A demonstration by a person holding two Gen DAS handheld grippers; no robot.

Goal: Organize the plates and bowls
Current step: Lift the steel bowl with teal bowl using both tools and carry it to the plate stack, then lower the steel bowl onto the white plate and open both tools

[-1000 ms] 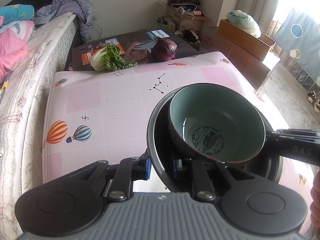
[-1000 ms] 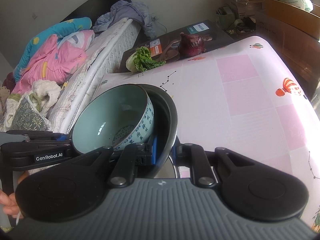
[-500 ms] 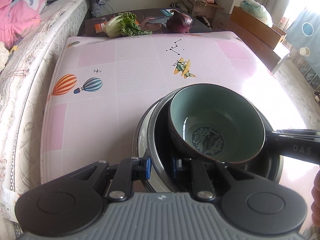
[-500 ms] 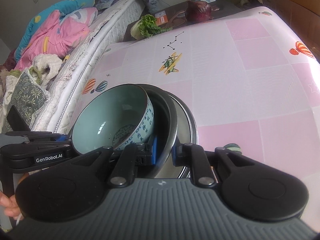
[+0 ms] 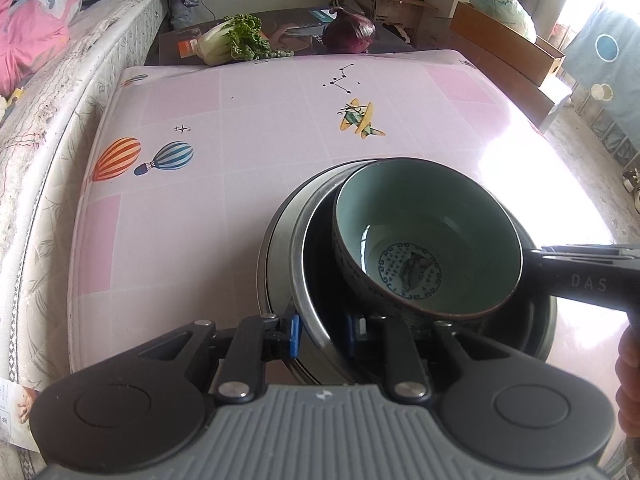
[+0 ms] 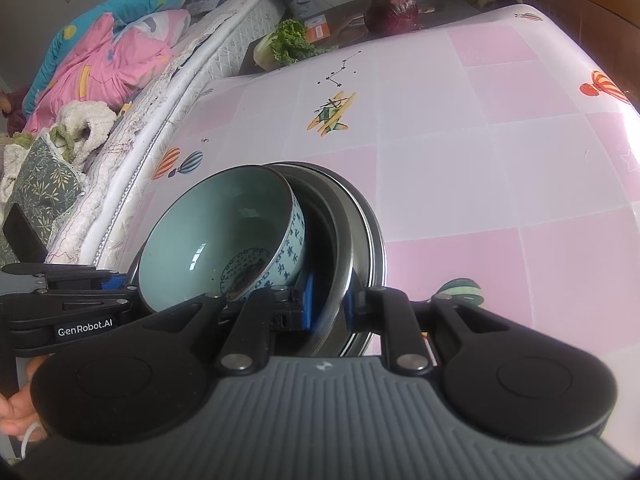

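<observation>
left wrist: close, facing bed-side | right wrist: opposite rim | shared: bowl (image 5: 428,240), table (image 5: 240,128)

You are bringing the dark bowl (image 5: 316,280) with the teal bowl (image 5: 428,236) in it back toward the near part of the table (image 5: 248,120), lowering it over a steel plate (image 5: 276,248) that was out of sight a second ago. The cabbage (image 5: 232,42) and onion (image 5: 348,32) are falling farther away.

Steel pan (image 5: 280,256) mostly hidden beneath dark bowl (image 5: 320,280); contact indeterminable.
</observation>
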